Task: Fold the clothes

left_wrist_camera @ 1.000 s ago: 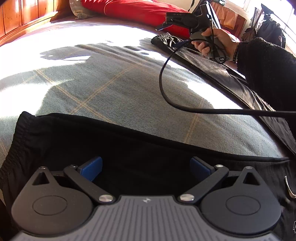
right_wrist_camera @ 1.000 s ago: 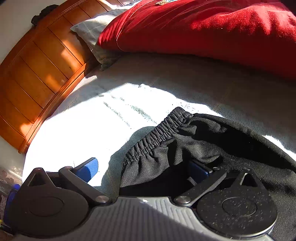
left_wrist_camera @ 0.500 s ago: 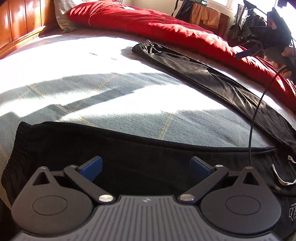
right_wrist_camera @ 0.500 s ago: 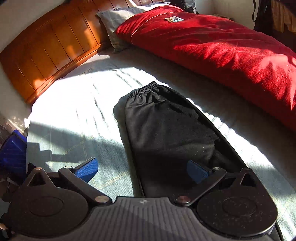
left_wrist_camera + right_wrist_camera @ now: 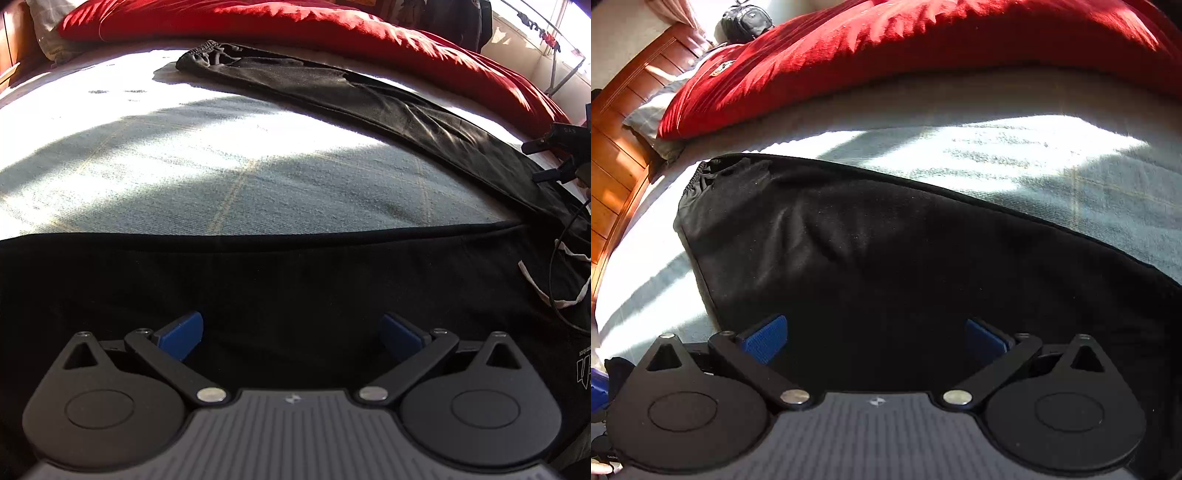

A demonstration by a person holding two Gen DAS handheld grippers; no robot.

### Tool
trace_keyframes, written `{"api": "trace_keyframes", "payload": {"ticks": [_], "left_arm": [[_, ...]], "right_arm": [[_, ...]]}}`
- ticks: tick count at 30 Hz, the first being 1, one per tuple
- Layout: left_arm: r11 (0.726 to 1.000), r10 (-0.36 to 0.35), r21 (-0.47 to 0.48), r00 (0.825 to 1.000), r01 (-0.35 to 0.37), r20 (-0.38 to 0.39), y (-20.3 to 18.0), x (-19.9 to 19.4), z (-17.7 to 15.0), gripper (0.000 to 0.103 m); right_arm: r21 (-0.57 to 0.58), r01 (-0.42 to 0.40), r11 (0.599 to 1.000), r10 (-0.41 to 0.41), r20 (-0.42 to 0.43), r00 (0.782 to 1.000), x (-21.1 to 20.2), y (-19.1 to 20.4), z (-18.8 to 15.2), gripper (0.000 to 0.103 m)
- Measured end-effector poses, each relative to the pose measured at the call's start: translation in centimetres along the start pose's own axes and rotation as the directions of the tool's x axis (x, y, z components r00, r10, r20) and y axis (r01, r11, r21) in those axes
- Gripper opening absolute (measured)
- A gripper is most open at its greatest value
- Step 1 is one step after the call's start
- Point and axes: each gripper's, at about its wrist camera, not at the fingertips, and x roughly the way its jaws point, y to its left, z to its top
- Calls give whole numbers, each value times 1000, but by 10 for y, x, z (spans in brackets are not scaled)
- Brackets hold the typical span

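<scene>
A pair of black sweatpants (image 5: 295,280) lies spread on the bed, legs apart in a V. In the left wrist view the near leg fills the foreground and the far leg (image 5: 369,99) runs to its elastic cuff (image 5: 199,55). My left gripper (image 5: 291,336) is open and empty just above the near leg. A white drawstring (image 5: 535,284) shows at the waist on the right. In the right wrist view my right gripper (image 5: 875,339) is open and empty over the far leg (image 5: 886,251), whose cuff (image 5: 698,177) points left. The right gripper also shows in the left wrist view (image 5: 554,155).
A red duvet (image 5: 295,26) (image 5: 886,48) lies bunched along the far side of the bed. A wooden headboard (image 5: 617,147) and a grey pillow (image 5: 650,122) stand at the left. The grey-green checked sheet (image 5: 221,166) lies between the legs. A black cable (image 5: 554,258) hangs at right.
Both grippers have moved right, toward the waist end of the sweatpants. The right gripper has drawn back from the far leg's cuff, and the cuff now lies flat. Both stay open.
</scene>
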Motion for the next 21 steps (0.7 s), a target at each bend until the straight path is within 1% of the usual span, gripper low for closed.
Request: {"api": "trace_keyframes", "payload": {"ticks": [1, 3, 5, 6, 8, 9, 12, 16, 18, 21], "left_arm": [[1000, -1, 4, 1000, 1, -1, 1, 0, 0, 102], [1000, 3, 24, 1000, -3, -2, -1, 0, 0, 102], [999, 13, 49, 1000, -13, 0, -4, 1, -2, 102], [998, 19, 61, 1000, -19, 3, -5, 1, -3, 102], [998, 28, 64, 1000, -29, 9, -7, 2, -4, 102], [997, 33, 67, 999, -33, 10, -8, 2, -4, 102], [997, 39, 71, 999, -39, -1, -9, 2, -1, 102], [993, 59, 99, 998, -56, -32, -16, -2, 5, 102], [991, 57, 127, 998, -53, -28, -23, -5, 8, 102], [987, 28, 162, 1000, -25, -11, -37, -9, 15, 102]], "right_arm": [[30, 11, 1000, -11, 9, 1000, 4, -13, -1, 103], [84, -42, 996, 37, 56, 998, 4, -35, 1, 103], [160, -78, 984, 60, 118, 991, -1, -51, 6, 103], [182, -77, 980, 50, 146, 988, -5, -56, 9, 103], [207, -33, 978, -4, 176, 984, -13, -58, 14, 103], [202, -24, 979, -12, 176, 984, -17, -57, 15, 103], [147, -50, 988, 29, 147, 989, -32, -49, 10, 103], [55, -47, 997, 41, 103, 994, -60, -31, -14, 103], [23, -42, 999, 40, 96, 995, -71, -27, -29, 103], [85, -11, 996, 3, 86, 996, -66, -50, -42, 103]]}}
